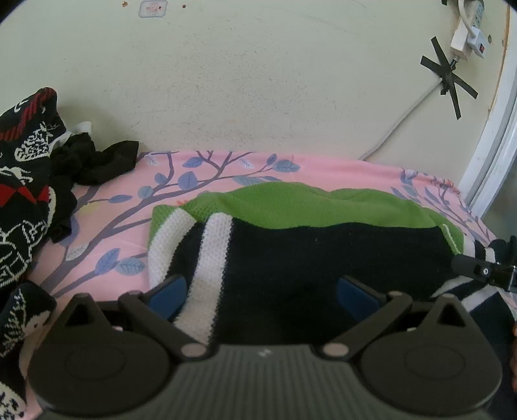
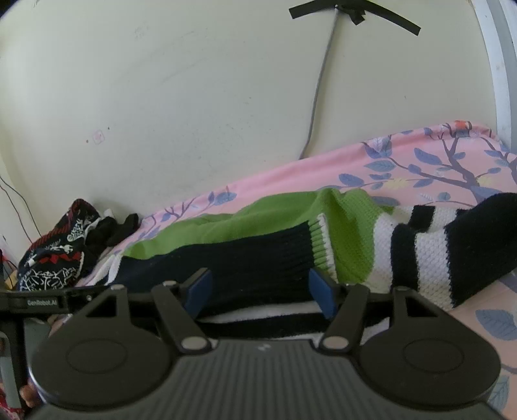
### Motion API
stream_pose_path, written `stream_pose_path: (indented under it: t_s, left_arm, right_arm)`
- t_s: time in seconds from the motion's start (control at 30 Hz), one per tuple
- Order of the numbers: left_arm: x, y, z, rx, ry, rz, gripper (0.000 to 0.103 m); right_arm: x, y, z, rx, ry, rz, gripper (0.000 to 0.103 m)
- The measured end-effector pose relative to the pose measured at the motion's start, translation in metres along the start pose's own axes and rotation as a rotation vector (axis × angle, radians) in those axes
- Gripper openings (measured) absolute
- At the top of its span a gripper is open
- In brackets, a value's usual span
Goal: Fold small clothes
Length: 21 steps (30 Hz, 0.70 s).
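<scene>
Both tools are held spread over the striped sweater (image 1: 323, 252), left tool (image 1: 261, 290) wide, right tool (image 2: 258, 290) narrower, nothing gripped, probably to flatten it.

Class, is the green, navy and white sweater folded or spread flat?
Partly folded: the sweater has its navy sleeve laid across the green body.

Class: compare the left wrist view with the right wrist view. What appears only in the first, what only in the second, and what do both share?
Only the left wrist view shows the white power strip on the wall and the sticker high up. Only the right wrist view shows the sweater's green ribbed cuff and its striped sleeve lying to the right. Both show the green, white and navy sweater on the pink leaf-print sheet, the dark patterned knit pile, the black tape cross, and open blue-padded jaws over the navy part.
</scene>
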<state>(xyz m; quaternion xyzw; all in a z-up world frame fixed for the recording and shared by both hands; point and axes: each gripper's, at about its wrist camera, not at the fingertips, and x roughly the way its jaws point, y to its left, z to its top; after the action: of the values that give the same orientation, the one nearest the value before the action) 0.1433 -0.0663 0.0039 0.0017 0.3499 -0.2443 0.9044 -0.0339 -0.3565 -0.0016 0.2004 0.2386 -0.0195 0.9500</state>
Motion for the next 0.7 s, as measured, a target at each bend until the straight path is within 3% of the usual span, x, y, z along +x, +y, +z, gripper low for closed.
stream_pose_path:
  t_s: [0.1, 0.2, 0.27, 0.33, 0.37, 0.47, 0.7]
  left_arm:
    - [-0.001, 0.002, 0.001, -0.007, 0.002, -0.013, 0.103]
    - [-0.001, 0.003, 0.001, -0.010, 0.002, -0.016, 0.103]
    - [-0.001, 0.003, 0.001, -0.004, 0.003, -0.011, 0.103]
    - [-0.001, 0.001, 0.001, 0.000, 0.002, -0.004, 0.103]
    - [-0.001, 0.001, 0.001, 0.000, 0.002, -0.004, 0.103]
    - [-0.001, 0.002, 0.001, -0.010, -0.002, -0.010, 0.103]
    - [-0.002, 0.005, 0.001, -0.031, -0.010, -0.027, 0.103]
  right_arm:
    - [-0.017, -0.009, 0.004, 0.055, -0.027, -0.017, 0.056]
    - [-0.070, -0.043, 0.015, 0.173, -0.188, -0.045, 0.054]
    - [-0.107, -0.074, 0.024, 0.249, -0.266, -0.131, 0.051]
    - [-0.135, -0.105, 0.027, 0.310, -0.316, -0.208, 0.063]
    - [-0.146, -0.120, 0.027, 0.348, -0.330, -0.254, 0.062]
    - [-0.158, -0.157, 0.021, 0.461, -0.306, -0.309, 0.061]
    - [-0.130, -0.187, 0.026, 0.604, -0.259, -0.281, 0.065]
